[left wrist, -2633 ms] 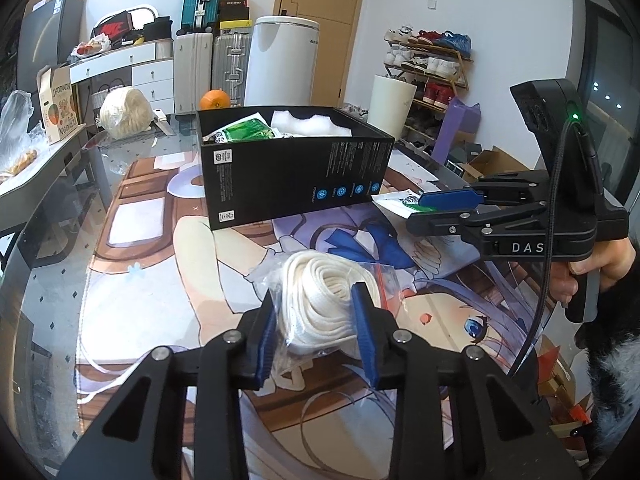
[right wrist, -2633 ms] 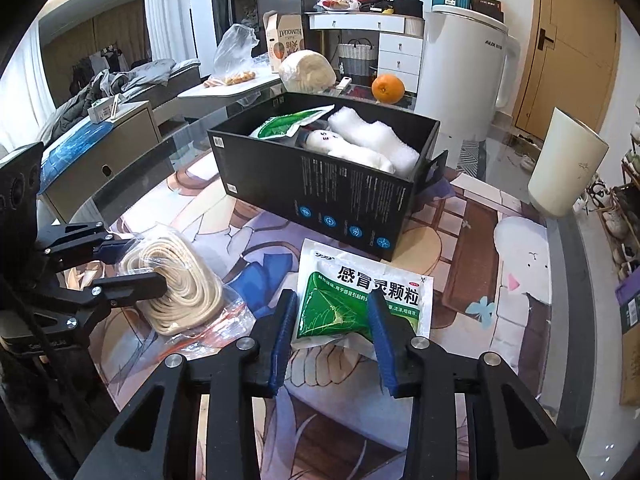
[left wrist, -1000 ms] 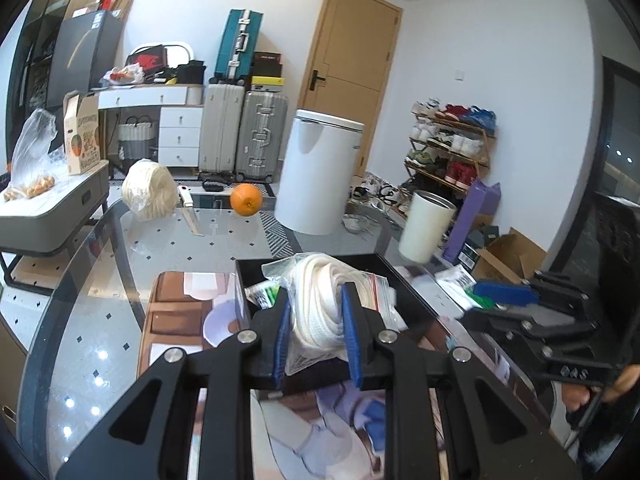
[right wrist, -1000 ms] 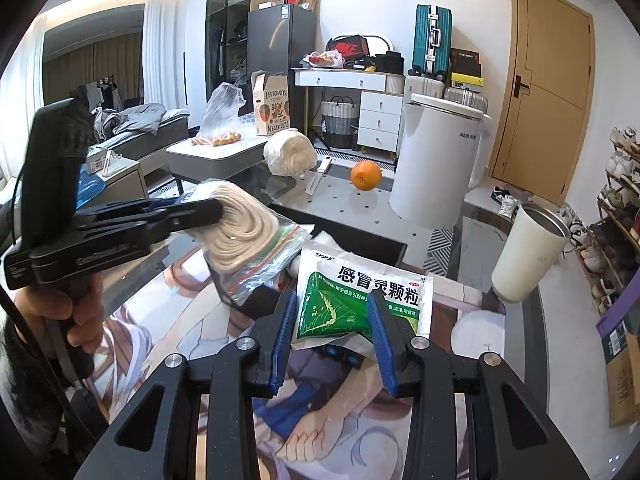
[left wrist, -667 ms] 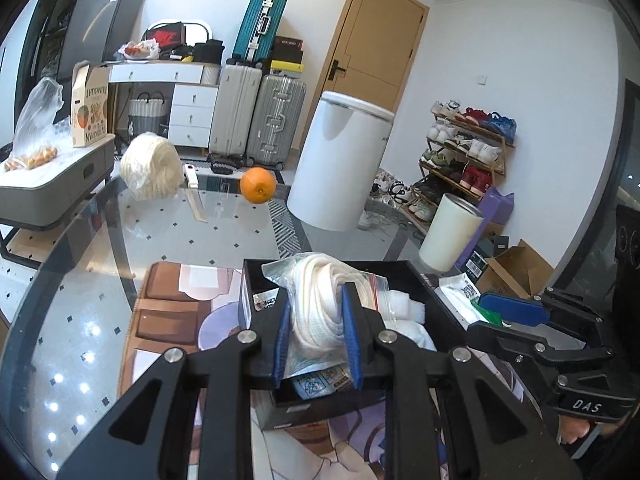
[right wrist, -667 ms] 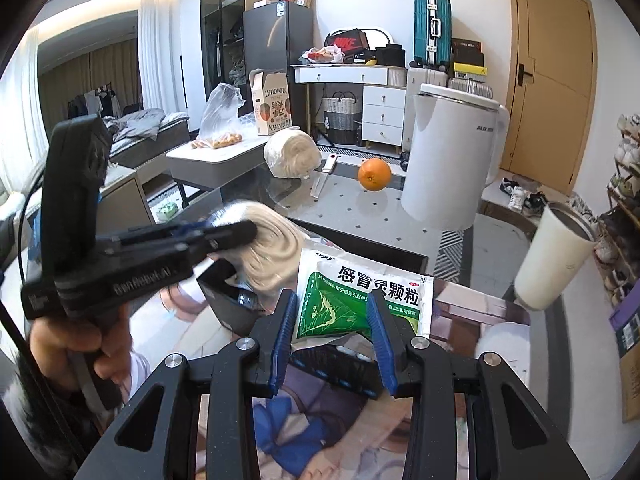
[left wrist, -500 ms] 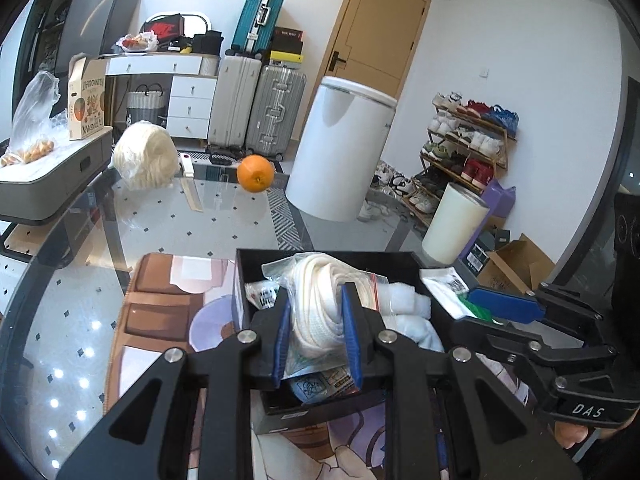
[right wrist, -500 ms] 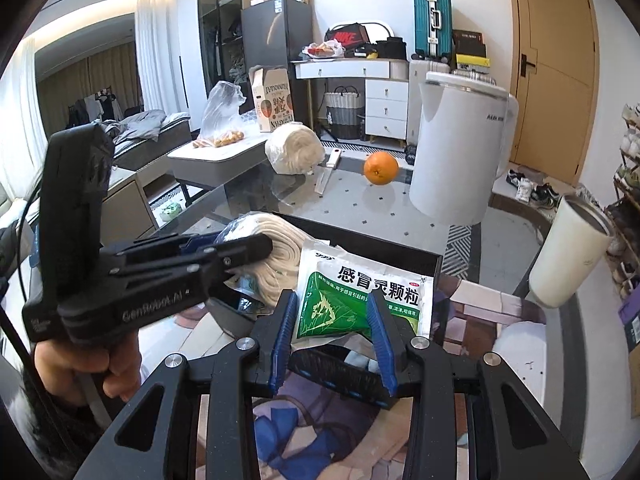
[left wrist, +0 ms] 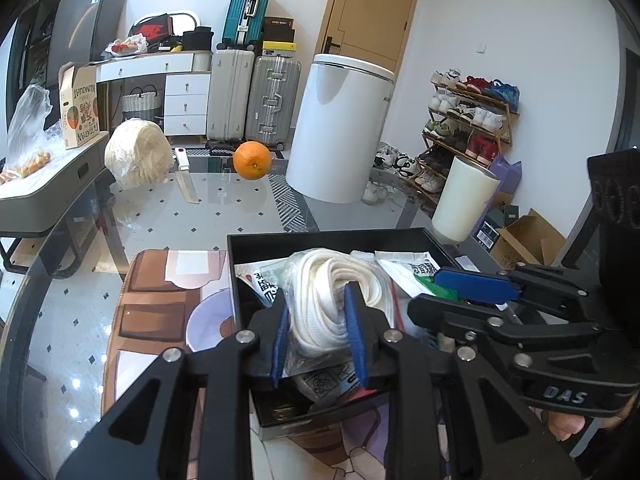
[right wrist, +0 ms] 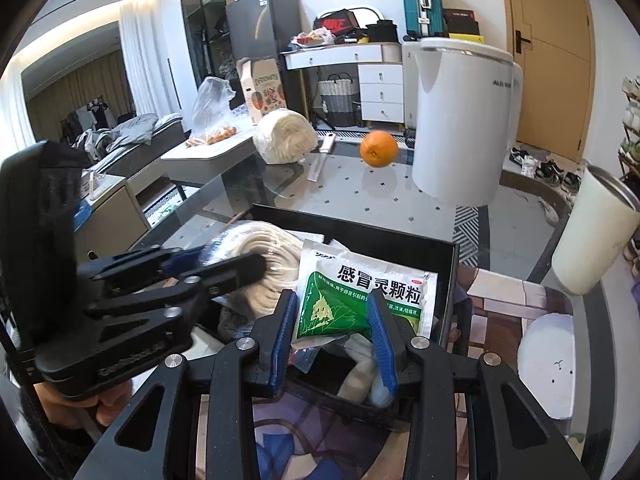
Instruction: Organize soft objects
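Now my left claw (left wrist: pixel 318 330) grasps the bagged rope (left wrist: pixel 334 300) and my right claw (right wrist: pixel 332 334) the green sachet (right wrist: pixel 360 300), both over the black box (left wrist: pixel 320 238) at frame centre; neither is dropped in yet.

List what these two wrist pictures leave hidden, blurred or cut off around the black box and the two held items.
- Black box floor: both views, covered by the bagged white rope and green-and-white sachet.
- Pale soft items low in the box: right view, mostly hidden by the right gripper.
- Rope bag: right view, blurred behind the left gripper.
- Sachet print: left view, mostly hidden by the right gripper.
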